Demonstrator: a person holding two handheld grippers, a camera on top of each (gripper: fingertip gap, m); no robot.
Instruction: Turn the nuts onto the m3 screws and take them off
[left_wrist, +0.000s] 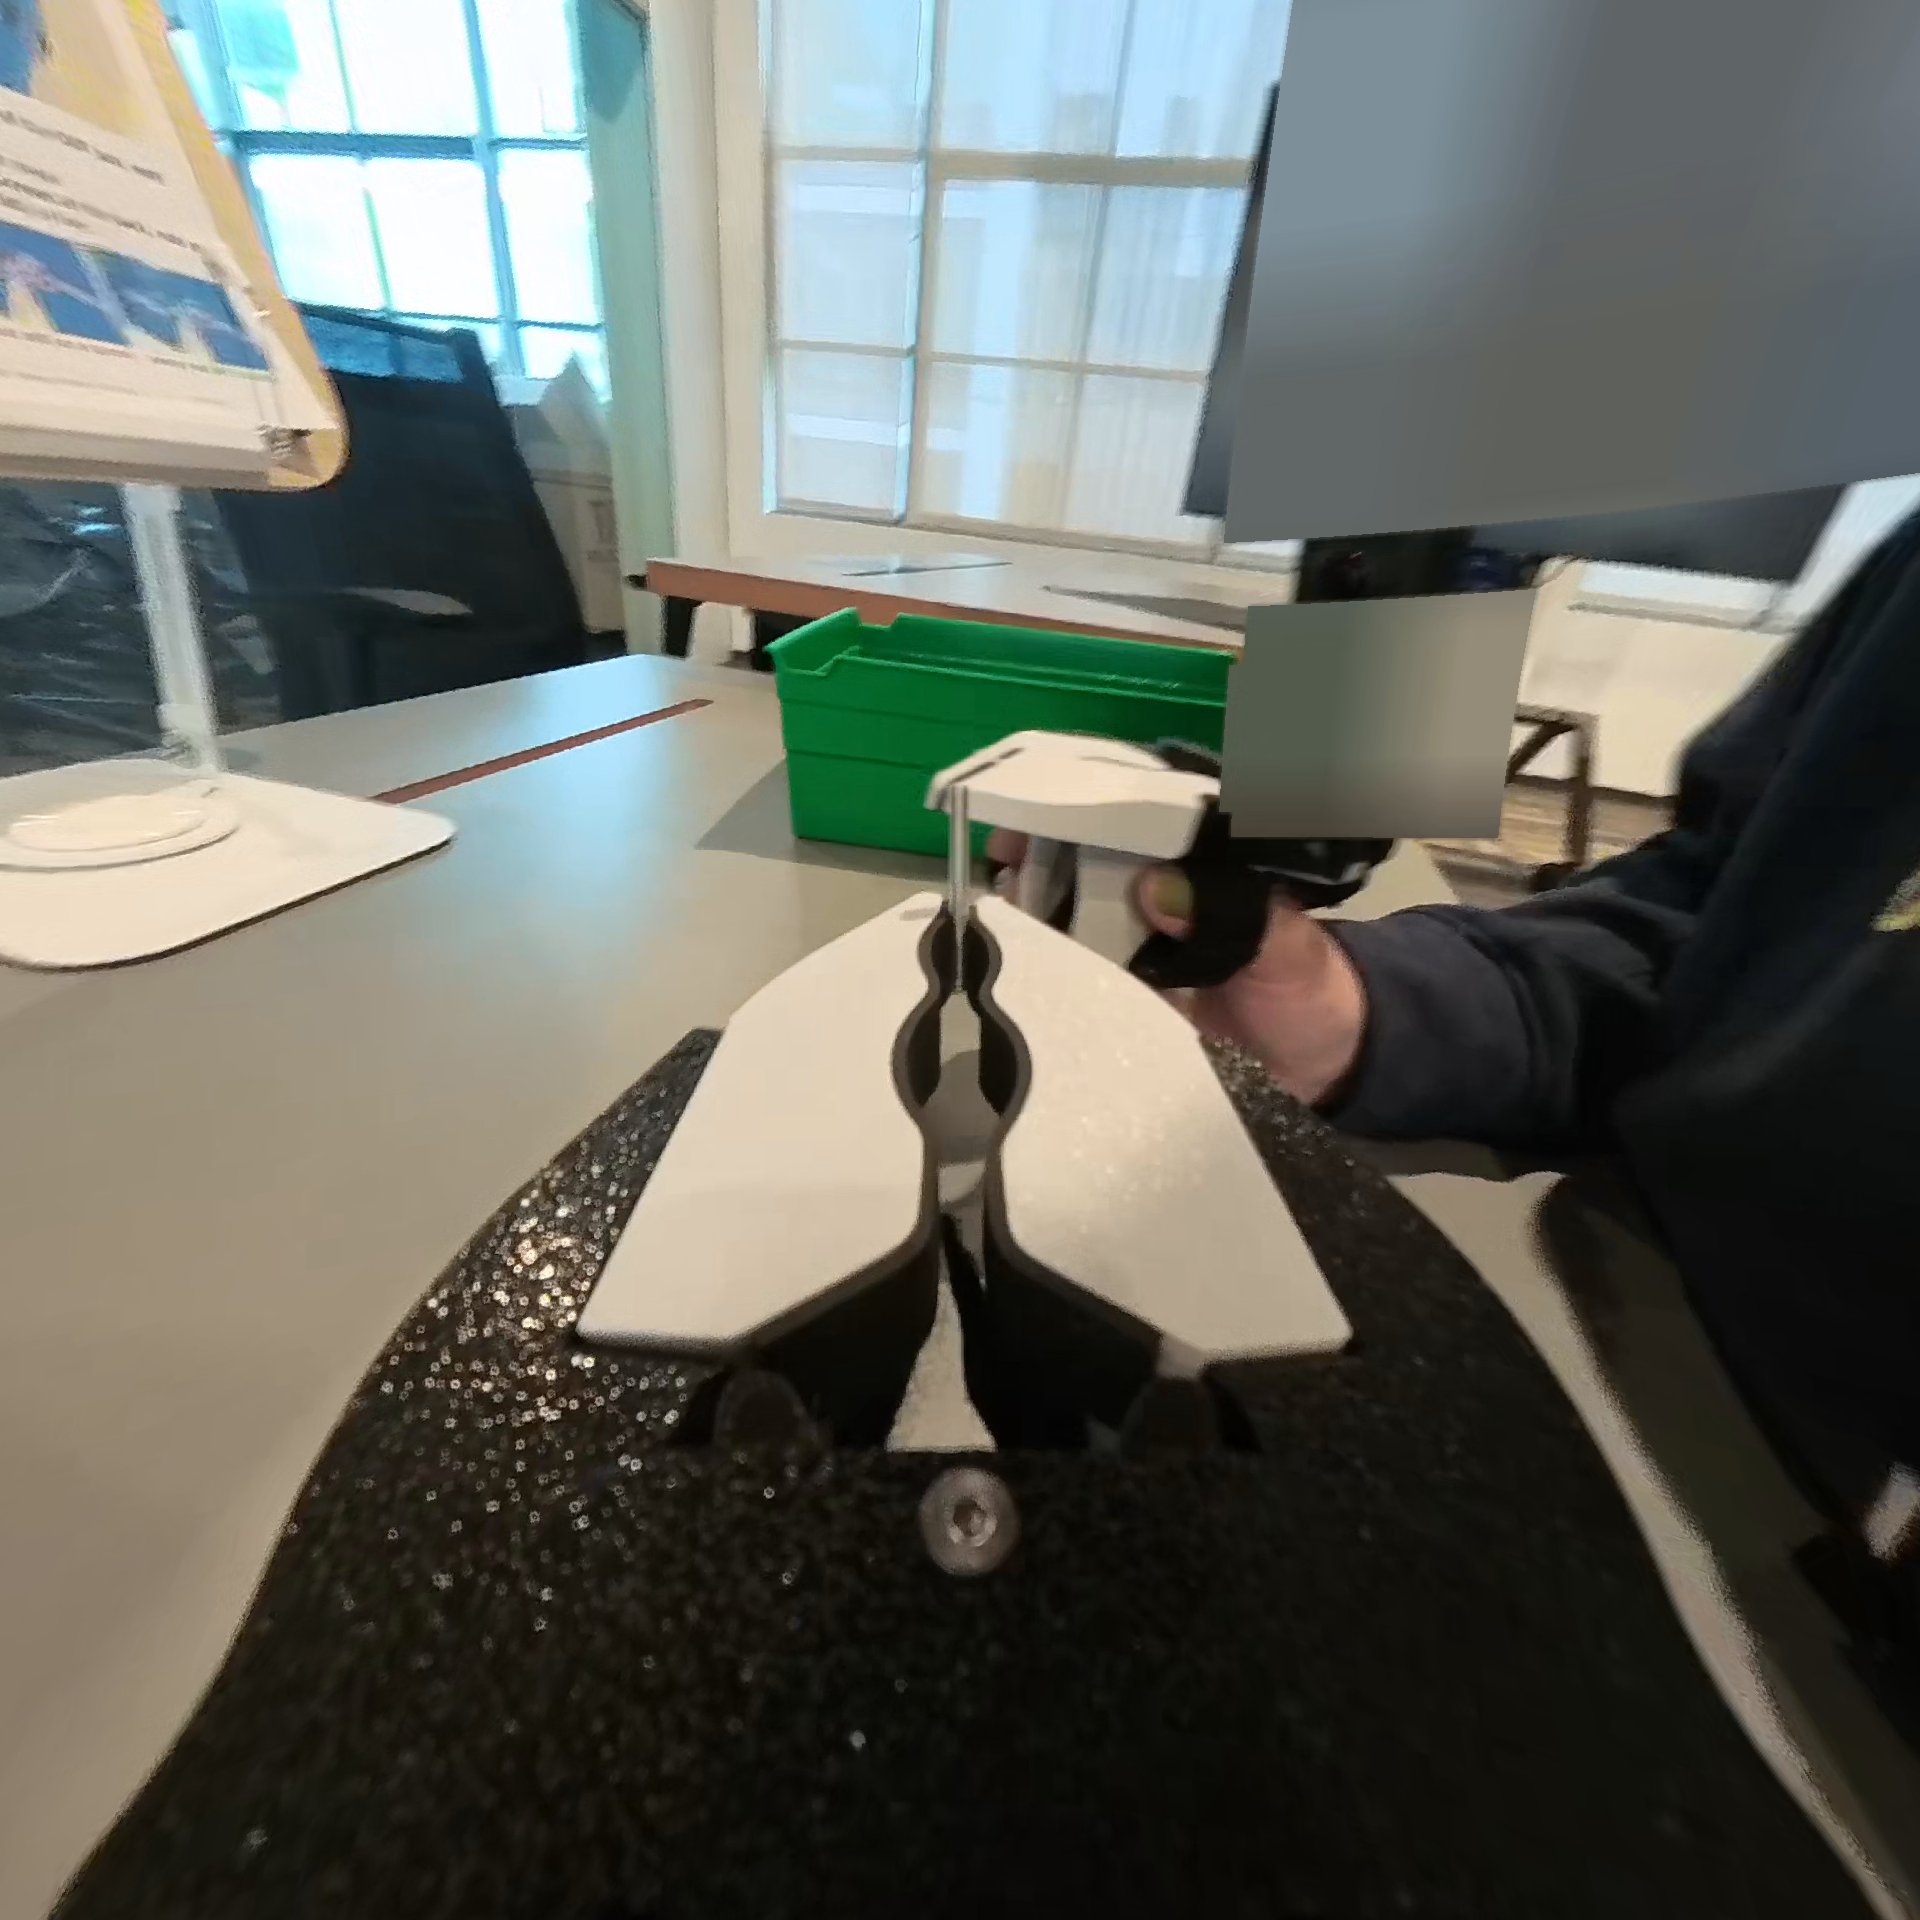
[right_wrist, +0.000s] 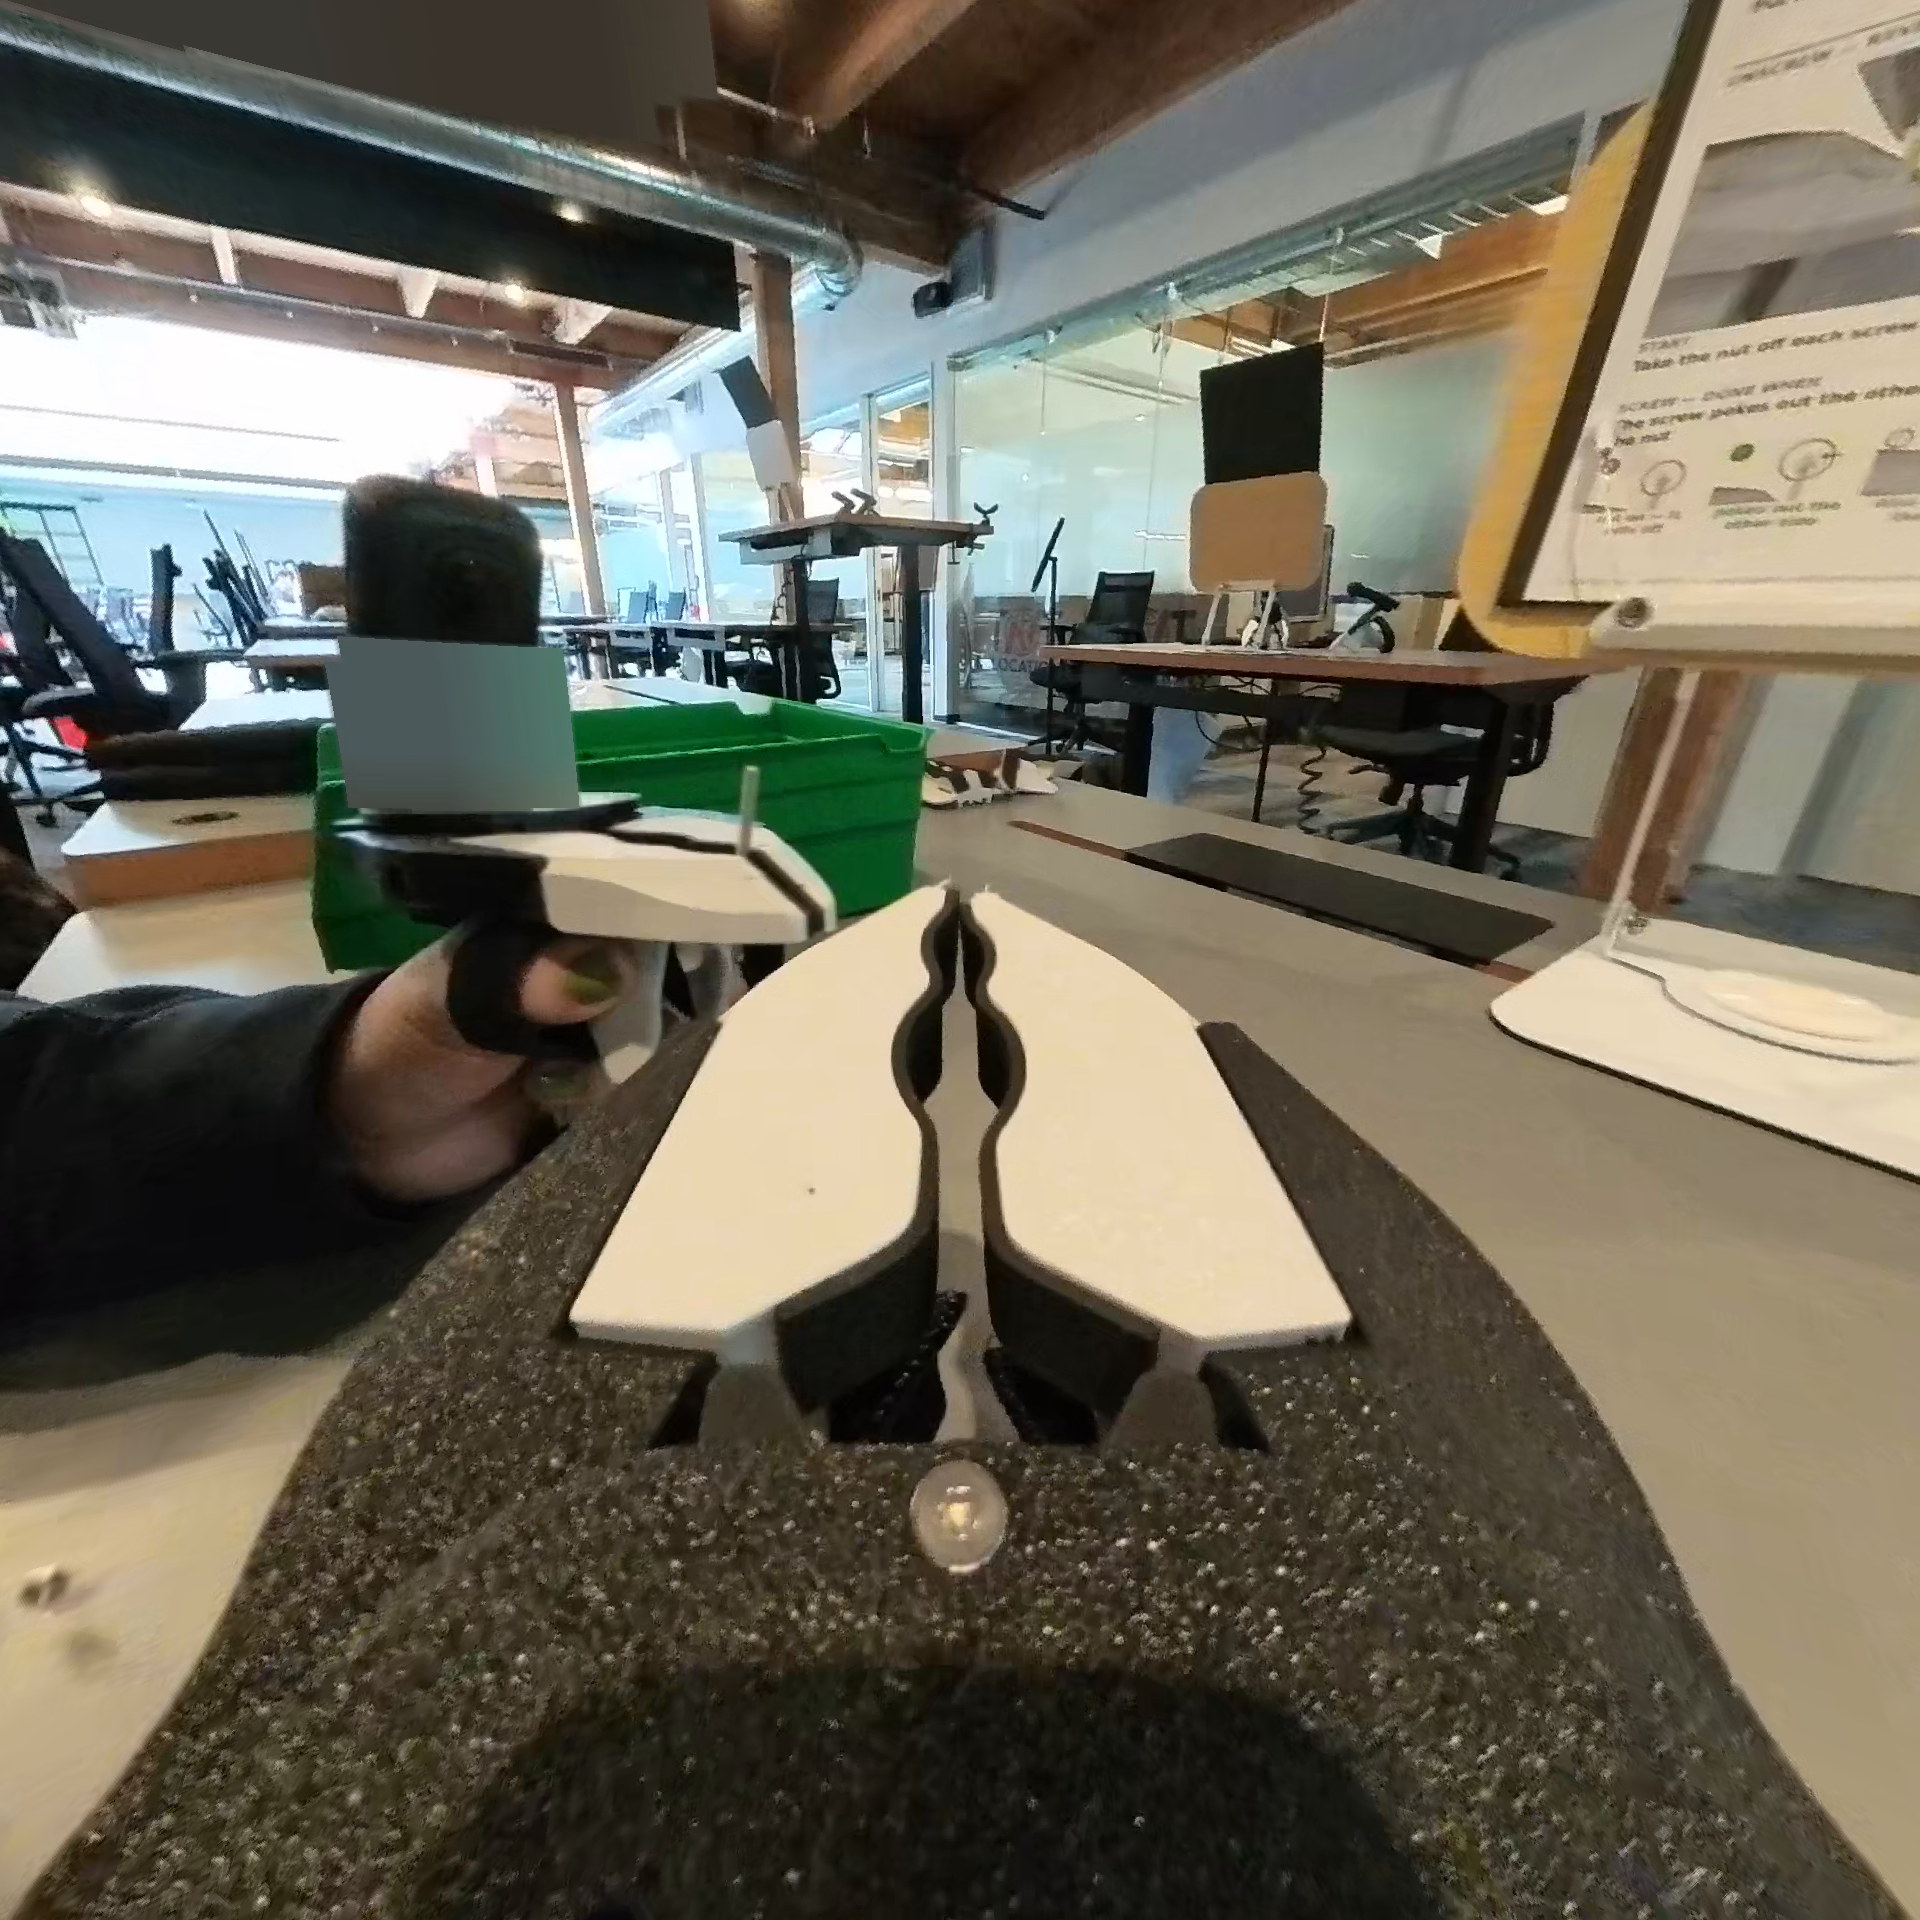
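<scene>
My left gripper (left_wrist: 961, 920) is shut on a thin metal screw (left_wrist: 961, 862), which stands upright out of the notch near its fingertips. The right wrist view shows the same screw (right_wrist: 746, 805) sticking up from the seam of the left gripper (right_wrist: 816, 914). My right gripper (right_wrist: 961, 896) is shut, and nothing shows between its pads. Its tip is a little to the right of the screw and apart from it. In the left wrist view the right gripper (left_wrist: 940, 795) is level behind the top of the screw. No nut shows in either view.
A green bin (left_wrist: 997, 727) stands on the grey table (left_wrist: 416, 1039) just behind both grippers. A sign stand with a white base (right_wrist: 1714, 1018) is at the table's side. A person's hand (left_wrist: 1268, 997) and dark sleeve hold the right gripper. Less than 4 cm separates the two grippers' tips.
</scene>
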